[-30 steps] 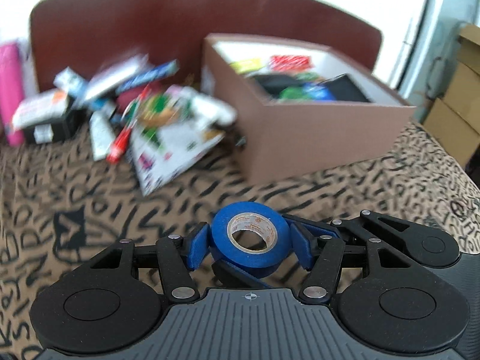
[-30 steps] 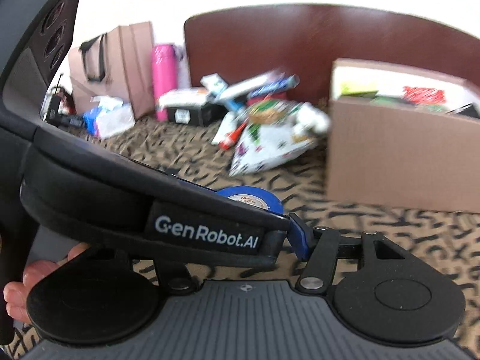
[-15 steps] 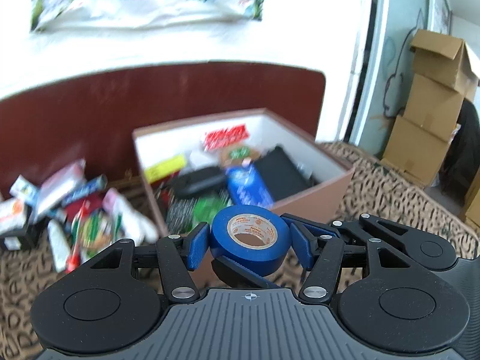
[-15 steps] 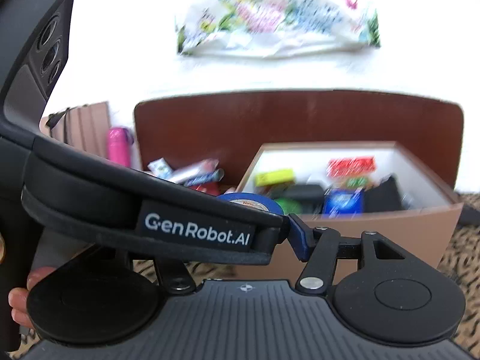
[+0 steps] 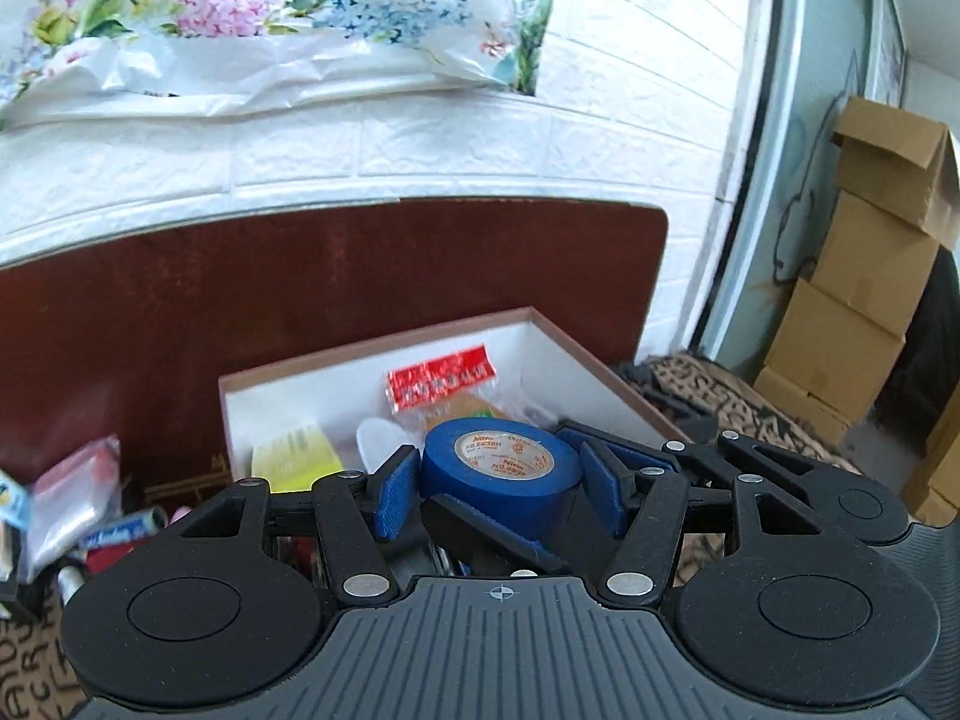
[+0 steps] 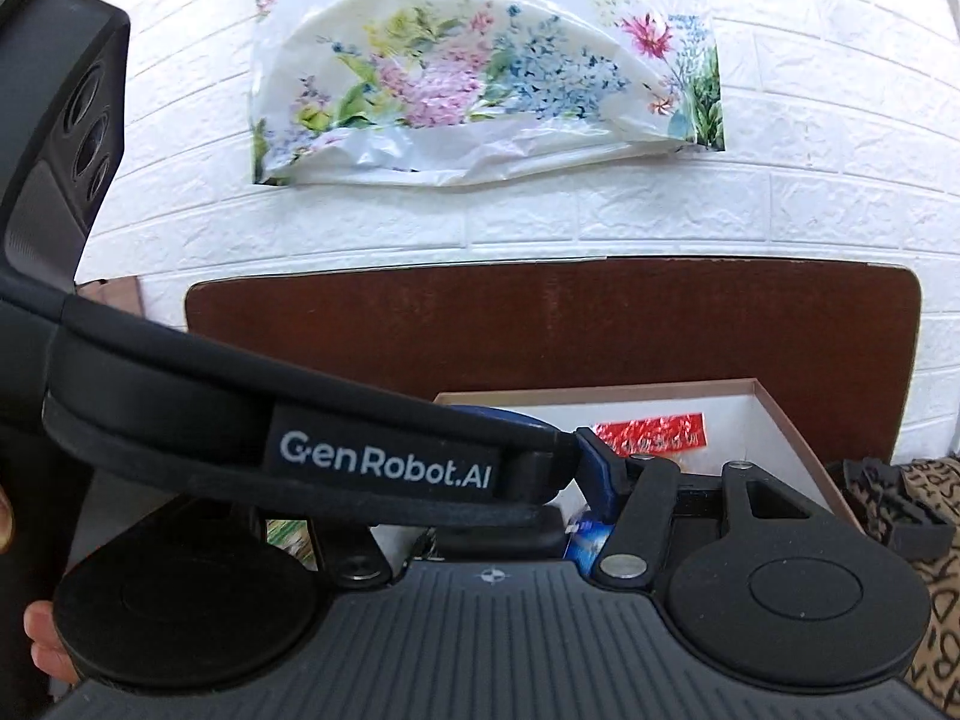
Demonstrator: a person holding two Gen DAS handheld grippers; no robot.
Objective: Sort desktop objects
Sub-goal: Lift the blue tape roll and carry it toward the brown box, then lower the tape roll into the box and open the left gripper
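Observation:
My left gripper (image 5: pixel 498 480) is shut on a roll of blue tape (image 5: pixel 501 471) and holds it in the air over the open brown box (image 5: pixel 576 342). The box has white inner walls and holds a red packet (image 5: pixel 441 381), a yellow packet (image 5: pixel 294 456) and other items. In the right wrist view the left gripper's body (image 6: pixel 270 450) crosses in front and hides most of my right gripper; only its right blue pad (image 6: pixel 597 474) shows, beside a sliver of the blue tape (image 6: pixel 510 417). The box (image 6: pixel 774 414) lies beyond.
A dark red board (image 5: pixel 330 300) stands behind the box against a white brick wall. Loose packets and a battery (image 5: pixel 123 531) lie left of the box on the patterned cloth. Stacked cardboard cartons (image 5: pixel 864 312) stand at the far right. A floral plastic bag (image 6: pixel 480 78) hangs on the wall.
Both grippers have risen and moved forward together toward the box. The blue tape, held low over the cloth before, is now over the box's opening.

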